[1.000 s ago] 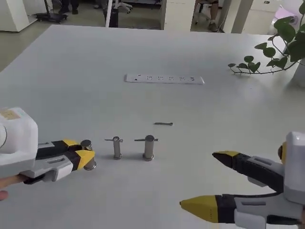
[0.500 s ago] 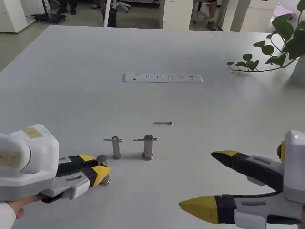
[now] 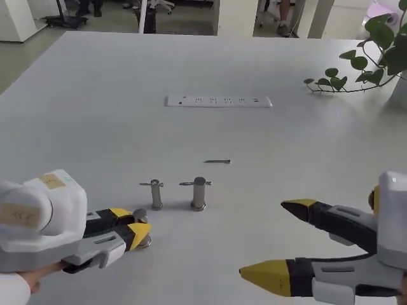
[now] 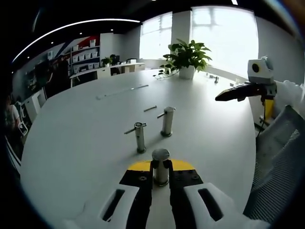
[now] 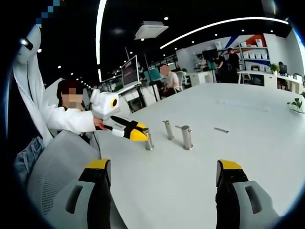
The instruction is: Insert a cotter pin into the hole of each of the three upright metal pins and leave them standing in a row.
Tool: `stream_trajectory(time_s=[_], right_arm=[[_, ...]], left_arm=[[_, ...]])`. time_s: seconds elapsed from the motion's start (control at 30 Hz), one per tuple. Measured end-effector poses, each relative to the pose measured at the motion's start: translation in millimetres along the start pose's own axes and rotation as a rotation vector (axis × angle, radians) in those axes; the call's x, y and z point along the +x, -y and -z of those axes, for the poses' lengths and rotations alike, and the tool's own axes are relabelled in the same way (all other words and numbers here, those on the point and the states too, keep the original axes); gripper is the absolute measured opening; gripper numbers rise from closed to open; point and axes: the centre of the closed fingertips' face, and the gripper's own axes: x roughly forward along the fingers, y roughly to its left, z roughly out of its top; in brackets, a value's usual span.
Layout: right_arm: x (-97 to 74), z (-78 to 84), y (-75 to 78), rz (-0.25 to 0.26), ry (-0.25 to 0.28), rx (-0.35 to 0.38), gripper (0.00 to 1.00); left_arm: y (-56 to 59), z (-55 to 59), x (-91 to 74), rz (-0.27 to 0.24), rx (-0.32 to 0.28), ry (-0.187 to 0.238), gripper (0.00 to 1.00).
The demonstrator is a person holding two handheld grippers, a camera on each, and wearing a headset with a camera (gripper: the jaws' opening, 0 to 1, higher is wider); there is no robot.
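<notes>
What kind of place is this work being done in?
Probably an open-plan office or lab: a large white table with a power strip, a potted plant by bright windows, and shelves in the background.

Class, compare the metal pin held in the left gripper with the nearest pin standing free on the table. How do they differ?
The held pin is clamped between the jaws of the left gripper; the free pin stands untouched on the table. The free pin has a cotter pin through its top; the held pin shows none. Both are upright, silvery and flat-headed.
</notes>
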Motion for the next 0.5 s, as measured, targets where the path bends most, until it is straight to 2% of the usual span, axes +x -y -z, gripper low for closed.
stream_trajectory(time_s=[0.07,0.4,0.5], right_arm=[[0.2,-0.3,0.4,0.0,0.002,0.006,0.9],[1.7,3.0,-2.1,-0.007,-0.011,-0.001,0.89],[1.9,2.7,-1.5,-0.005,-0.009,-0.001,0.89]], left_arm=[[0.8,0.7,0.5,0.002,-0.014,0.004,0.1],[4.6,1.5,0.7,0.006,0.022,0.006,0.11],[5.9,1.2,0.8,0.003,0.014,0.001,0.11]])
